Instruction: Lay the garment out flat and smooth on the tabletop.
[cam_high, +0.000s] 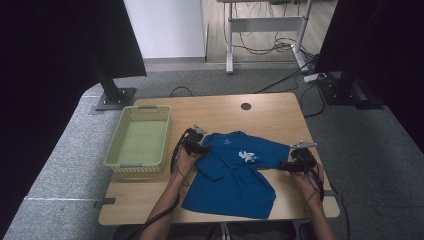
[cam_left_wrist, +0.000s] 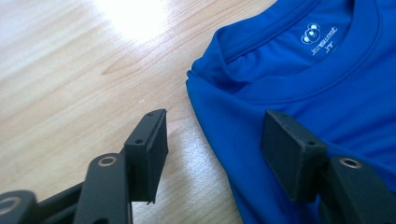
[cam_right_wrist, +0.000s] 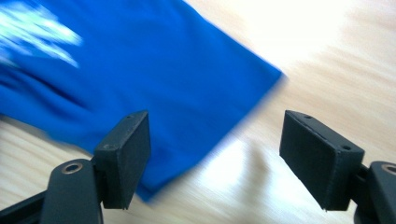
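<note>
A blue T-shirt (cam_high: 235, 175) lies on the wooden table (cam_high: 265, 112), collar toward the far side, a white print on its chest. My left gripper (cam_high: 204, 148) sits at the shirt's left shoulder. In the left gripper view the gripper (cam_left_wrist: 219, 144) is open, one jaw over bare wood and the other over the blue cloth (cam_left_wrist: 303, 84), with the shoulder edge between them. My right gripper (cam_high: 283, 166) is at the right sleeve. In the right gripper view it (cam_right_wrist: 219, 149) is open just short of the sleeve's hem (cam_right_wrist: 163, 79), which no pad presses.
A pale green plastic basket (cam_high: 145, 107) stands empty at the table's left. A dark round cable hole (cam_high: 245, 106) sits near the far edge. Black stands and cables are on the floor beyond the table. The person's forearms come in from the near edge.
</note>
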